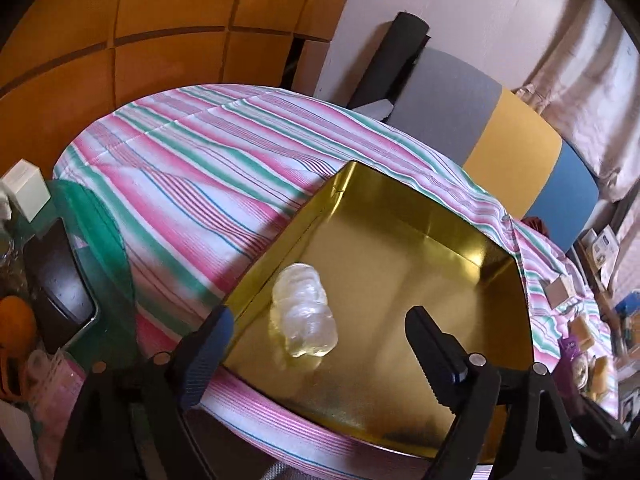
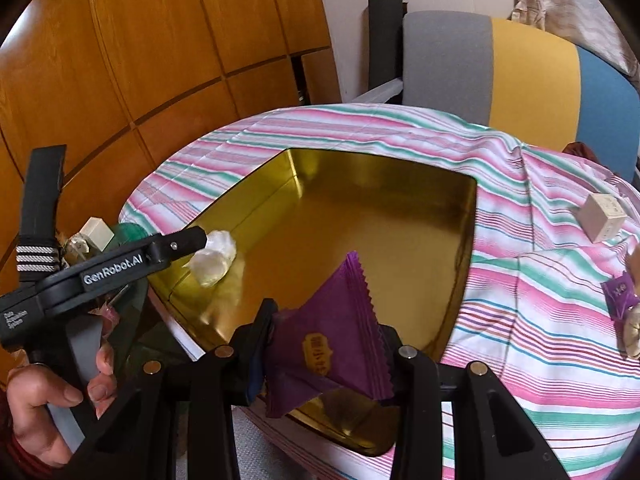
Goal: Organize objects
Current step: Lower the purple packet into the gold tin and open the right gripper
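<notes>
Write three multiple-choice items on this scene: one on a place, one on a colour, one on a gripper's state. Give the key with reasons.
1. Where does the clear wrapped candy lie?
A. in the gold tin
B. on the striped cloth
C. on the chair

2. What colour is the packet in the right gripper?
A. green
B. purple
C. orange

3. How is the left gripper?
A. shut on the candy
B. shut on the tin's rim
C. open

Key: 1 A, it rests on the tin's floor; 2 B, the wrapper is purple; 3 C, its fingers stand apart, clear of the candy.
</notes>
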Demonstrator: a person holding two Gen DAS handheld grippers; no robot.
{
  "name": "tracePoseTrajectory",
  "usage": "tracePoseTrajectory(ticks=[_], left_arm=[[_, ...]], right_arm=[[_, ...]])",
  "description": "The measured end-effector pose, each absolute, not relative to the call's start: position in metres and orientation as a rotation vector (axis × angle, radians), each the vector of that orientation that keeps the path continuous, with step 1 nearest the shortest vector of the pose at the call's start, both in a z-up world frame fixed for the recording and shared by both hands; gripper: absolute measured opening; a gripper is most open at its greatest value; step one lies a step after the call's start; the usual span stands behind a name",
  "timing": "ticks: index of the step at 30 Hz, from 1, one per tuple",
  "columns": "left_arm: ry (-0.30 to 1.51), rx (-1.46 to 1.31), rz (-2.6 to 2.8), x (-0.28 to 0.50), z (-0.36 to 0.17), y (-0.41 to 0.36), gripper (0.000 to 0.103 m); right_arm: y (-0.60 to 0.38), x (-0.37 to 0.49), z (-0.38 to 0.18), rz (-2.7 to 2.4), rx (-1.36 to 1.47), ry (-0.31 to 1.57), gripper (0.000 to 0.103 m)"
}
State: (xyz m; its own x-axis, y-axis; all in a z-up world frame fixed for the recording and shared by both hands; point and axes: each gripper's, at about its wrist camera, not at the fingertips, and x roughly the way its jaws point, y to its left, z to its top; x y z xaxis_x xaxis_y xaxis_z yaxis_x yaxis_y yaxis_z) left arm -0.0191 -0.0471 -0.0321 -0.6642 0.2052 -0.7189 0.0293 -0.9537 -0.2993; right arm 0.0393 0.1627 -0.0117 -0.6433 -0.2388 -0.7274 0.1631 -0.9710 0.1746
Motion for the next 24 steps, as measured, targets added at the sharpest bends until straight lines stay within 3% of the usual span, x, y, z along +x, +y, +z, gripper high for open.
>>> tracePoseTrajectory(ticks=[15, 20, 24], left_arm=[[-0.583, -1.251, 2.753, -0.012, -0.026, -0.076, 0.091], [-0.619, -1.258, 2.770, -0.010, -0.026, -0.088, 0.091], [-0.648, -1.272, 2.788, -0.007, -0.028, -0.096, 0.091]], right_arm=[[0.125, 0.018, -0.034, -2.571, 1.273, -0.080, 0.039], [0.116, 0.006, -0.044, -2.522, 1.303, -0.149, 0.040], [0.115, -0.005, -0.051, -2.433, 1.311, -0.308, 0.044]])
